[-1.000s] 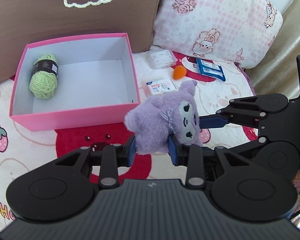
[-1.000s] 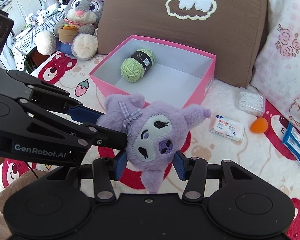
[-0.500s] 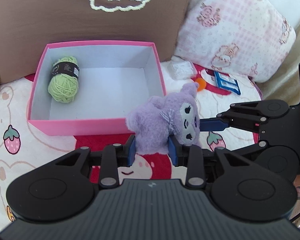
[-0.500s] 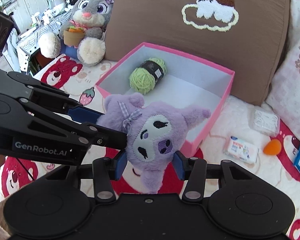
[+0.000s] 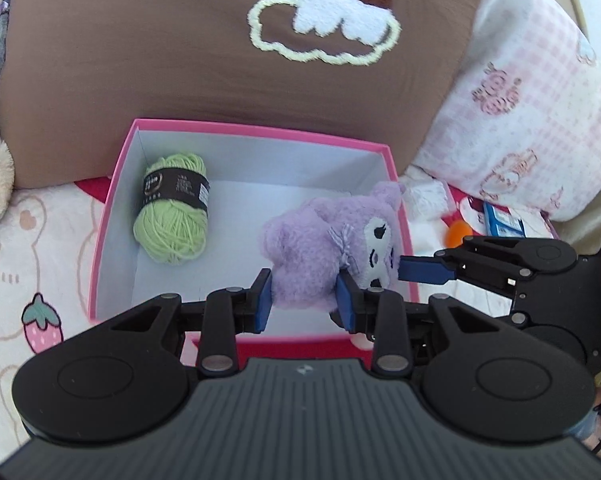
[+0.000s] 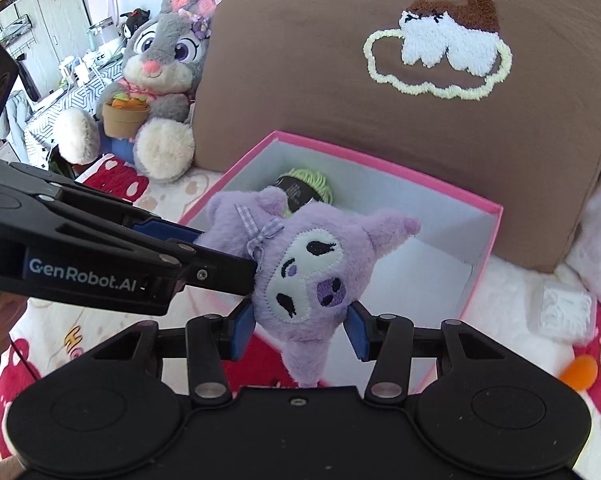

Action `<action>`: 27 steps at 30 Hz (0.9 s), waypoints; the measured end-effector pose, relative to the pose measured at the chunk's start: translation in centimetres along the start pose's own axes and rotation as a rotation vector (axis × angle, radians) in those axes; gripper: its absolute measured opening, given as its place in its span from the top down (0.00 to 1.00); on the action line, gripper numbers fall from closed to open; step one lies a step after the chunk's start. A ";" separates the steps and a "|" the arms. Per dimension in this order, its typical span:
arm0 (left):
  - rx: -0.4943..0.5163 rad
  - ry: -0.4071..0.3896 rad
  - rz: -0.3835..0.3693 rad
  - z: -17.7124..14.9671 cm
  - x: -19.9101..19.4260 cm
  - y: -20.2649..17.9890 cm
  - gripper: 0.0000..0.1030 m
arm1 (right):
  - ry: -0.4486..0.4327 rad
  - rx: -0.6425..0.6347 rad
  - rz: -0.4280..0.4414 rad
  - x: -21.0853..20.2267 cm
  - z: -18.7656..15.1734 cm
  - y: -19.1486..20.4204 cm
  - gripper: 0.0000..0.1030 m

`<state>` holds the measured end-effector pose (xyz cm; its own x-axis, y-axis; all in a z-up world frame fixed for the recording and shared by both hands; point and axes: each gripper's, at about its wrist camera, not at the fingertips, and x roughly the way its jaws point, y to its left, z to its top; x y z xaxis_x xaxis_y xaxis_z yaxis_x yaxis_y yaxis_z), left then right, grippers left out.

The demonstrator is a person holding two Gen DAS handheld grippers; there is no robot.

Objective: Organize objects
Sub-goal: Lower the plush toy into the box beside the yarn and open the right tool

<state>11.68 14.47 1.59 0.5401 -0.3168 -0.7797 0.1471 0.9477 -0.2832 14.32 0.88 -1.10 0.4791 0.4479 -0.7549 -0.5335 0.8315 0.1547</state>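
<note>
Carried from beside the pink box [image 5: 100, 240] to above it, the purple plush [image 5: 316, 248] stays clamped by left gripper [image 5: 303, 295] and right gripper [image 6: 300, 330].

White lettering "GenRobot.AI" runs along the side of the left gripper [image 6: 220, 256], left of the right gripper's [image 6: 298, 330] fingers.

Your bed [image 5: 60, 216] wears a white cover printed with strawberries and red bears. On it sits 1 pink box [image 5: 112, 216], backed by a brown cushion [image 5: 180, 60] and a pink pillow [image 5: 520, 120]. Toward the right edge lie an orange piece [image 6: 580, 370] and a blue packet [image 5: 502, 224].
</note>
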 end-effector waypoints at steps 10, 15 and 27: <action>-0.112 0.047 -0.031 3.1 7.6 4.6 0.69 | 0.100 0.042 -0.030 7.3 2.5 -2.7 0.49; -0.105 0.073 -0.026 4.2 10.5 5.9 0.69 | 0.145 0.058 -0.054 10.2 3.5 -3.4 0.49; -0.095 0.110 0.017 4.8 13.9 7.1 0.68 | 0.199 0.097 -0.090 13.9 4.0 -4.1 0.50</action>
<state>24.14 16.96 -8.56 0.4471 -0.3080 -0.8397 0.0568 0.9467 -0.3170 25.95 5.00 -9.68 0.3696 0.3044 -0.8779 -0.4206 0.8973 0.1340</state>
